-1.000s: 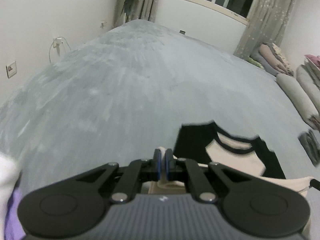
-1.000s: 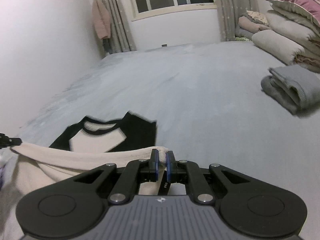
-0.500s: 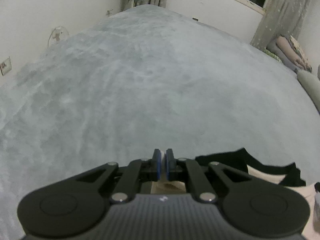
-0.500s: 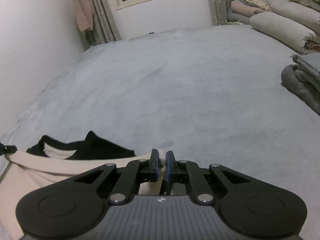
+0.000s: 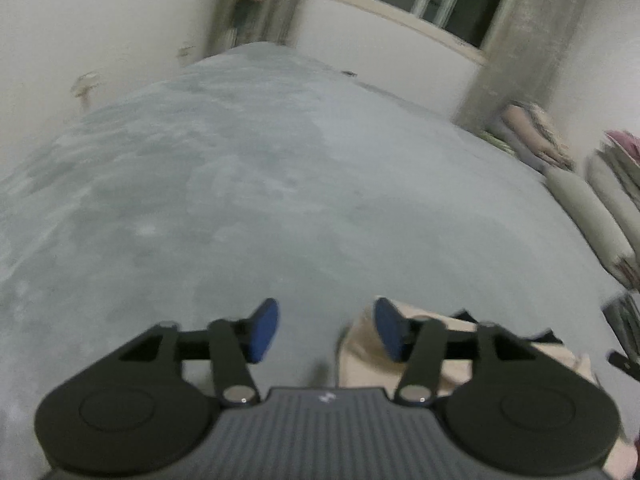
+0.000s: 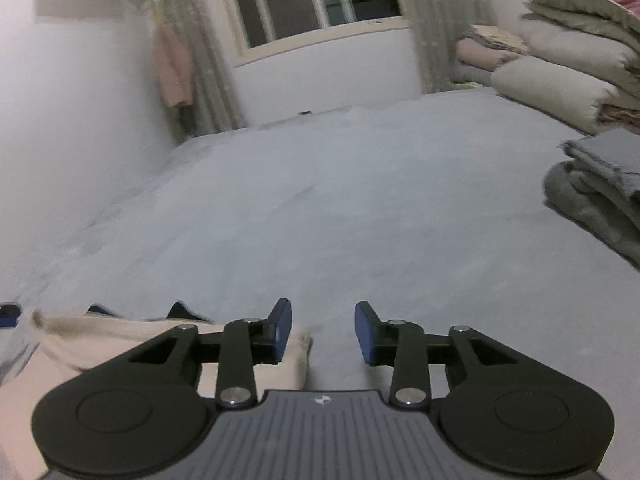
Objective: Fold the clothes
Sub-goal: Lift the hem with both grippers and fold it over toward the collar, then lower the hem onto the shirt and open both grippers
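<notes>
Left gripper (image 5: pixel 326 330) spread wide, nothing between the blue pads (image 5: pixel 264 330). Right gripper (image 6: pixel 322 330) likewise spread and empty. Cream garment (image 6: pixel 120 344) with black trim lying on the grey carpet (image 6: pixel 320 208), near, between both grippers. Folded grey pile (image 6: pixel 600 196) far right.

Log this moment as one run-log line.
task: fold clothes | left gripper: open, empty | right gripper: open, empty | cream garment: lying on grey bed cover | phase: released
</notes>
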{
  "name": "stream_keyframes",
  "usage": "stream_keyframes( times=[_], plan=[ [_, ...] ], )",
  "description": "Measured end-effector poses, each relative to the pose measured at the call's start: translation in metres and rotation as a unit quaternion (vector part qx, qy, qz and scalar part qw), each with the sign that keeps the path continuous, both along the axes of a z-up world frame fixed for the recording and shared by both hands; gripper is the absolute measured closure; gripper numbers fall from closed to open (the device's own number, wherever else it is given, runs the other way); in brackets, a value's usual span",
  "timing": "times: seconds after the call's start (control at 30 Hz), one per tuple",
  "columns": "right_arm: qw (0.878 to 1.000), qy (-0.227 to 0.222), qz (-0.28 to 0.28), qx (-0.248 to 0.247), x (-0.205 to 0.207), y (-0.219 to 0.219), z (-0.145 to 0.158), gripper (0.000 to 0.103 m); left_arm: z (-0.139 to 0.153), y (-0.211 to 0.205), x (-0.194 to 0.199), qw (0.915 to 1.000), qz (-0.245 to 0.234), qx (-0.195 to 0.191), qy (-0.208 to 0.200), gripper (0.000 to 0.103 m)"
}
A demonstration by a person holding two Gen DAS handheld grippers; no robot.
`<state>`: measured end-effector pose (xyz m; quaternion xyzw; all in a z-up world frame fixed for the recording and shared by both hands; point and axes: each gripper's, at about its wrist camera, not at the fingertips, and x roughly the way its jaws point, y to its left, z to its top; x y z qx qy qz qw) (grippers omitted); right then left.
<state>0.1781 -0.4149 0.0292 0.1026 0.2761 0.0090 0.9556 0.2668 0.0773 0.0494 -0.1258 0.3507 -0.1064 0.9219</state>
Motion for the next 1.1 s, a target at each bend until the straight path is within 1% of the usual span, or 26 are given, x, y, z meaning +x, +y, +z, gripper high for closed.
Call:
stream_keyframes(
  times=[0.03,0.1,0.13,0.2,0.27,0.3,0.33,0.37,0.4,0.43,0.47,0.53,0.6,0.73,0.87,0.97,1.0,1.07,1.1],
  plan=[
    [1.000,0.002,0.014,-0.009,0.001,0.002,-0.002,0.066,-0.002,-0.002,0.001,0.9999,-0.008,0.004,-0.005,0.033],
    [0.998,0.008,0.045,-0.031,0.004,0.006,-0.005,0.061,-0.007,-0.010,0.003,0.9995,-0.022,0.021,-0.006,0.024],
    [0.998,0.011,0.057,-0.036,0.007,0.008,-0.007,0.058,-0.010,-0.014,0.005,0.9991,-0.028,0.030,-0.006,0.024],
    [0.997,0.017,0.071,-0.035,0.012,0.008,-0.012,0.057,-0.015,-0.022,0.007,0.9980,-0.041,0.047,-0.006,0.024],
    [0.996,0.029,0.081,-0.029,0.019,0.008,-0.018,0.056,-0.020,-0.030,0.010,0.9965,-0.054,0.064,-0.007,0.029],
    [0.995,0.035,0.084,-0.031,0.023,0.009,-0.021,0.056,-0.023,-0.034,0.011,0.9955,-0.061,0.072,-0.007,0.045],
    [0.995,0.041,0.088,-0.034,0.027,0.009,-0.024,0.056,-0.026,-0.038,0.013,0.9944,-0.067,0.081,-0.008,0.070],
    [0.994,0.044,0.092,-0.038,0.029,0.011,-0.026,0.056,-0.028,-0.041,0.014,0.9933,-0.074,0.089,-0.008,0.084],
    [0.994,0.042,0.095,-0.043,0.029,0.013,-0.026,0.058,-0.031,-0.045,0.015,0.9919,-0.080,0.098,-0.008,0.094],
    [0.993,0.040,0.098,-0.048,0.030,0.015,-0.026,0.072,-0.034,-0.049,0.016,0.9905,-0.087,0.106,-0.008,0.096],
    [0.993,0.038,0.102,-0.054,0.031,0.017,-0.026,0.094,-0.036,-0.053,0.018,0.9890,-0.093,0.114,-0.009,0.097],
    [0.992,0.028,0.100,-0.074,0.030,0.022,-0.025,0.094,-0.039,-0.059,0.019,0.9863,-0.104,0.127,-0.014,0.098],
    [0.991,0.012,0.095,-0.095,0.027,0.026,-0.021,0.095,-0.032,-0.058,0.014,0.9865,-0.096,0.129,-0.033,0.098],
    [0.992,-0.024,0.068,-0.106,0.024,0.026,-0.006,0.095,-0.021,-0.046,0.014,0.9915,-0.065,0.102,-0.047,0.098],
    [0.989,-0.042,0.054,-0.134,0.026,0.033,0.005,0.096,-0.017,-0.046,0.014,0.9920,-0.052,0.101,-0.055,0.098],
    [0.987,-0.057,0.030,-0.146,0.029,0.038,0.012,0.096,-0.012,-0.041,0.012,0.9941,-0.030,0.080,-0.068,0.098],
    [0.987,-0.065,0.021,-0.148,0.029,0.039,0.014,0.096,-0.011,-0.040,0.011,0.9938,-0.026,0.080,-0.072,0.098],
    [0.986,-0.078,0.012,-0.148,0.026,0.041,0.016,0.096,-0.008,-0.042,0.007,0.9918,-0.023,0.095,-0.082,0.098],
    [0.986,-0.075,0.008,-0.146,0.027,0.042,0.015,0.096,-0.010,-0.045,0.008,0.9911,-0.024,0.106,-0.077,0.098]
  ],
)
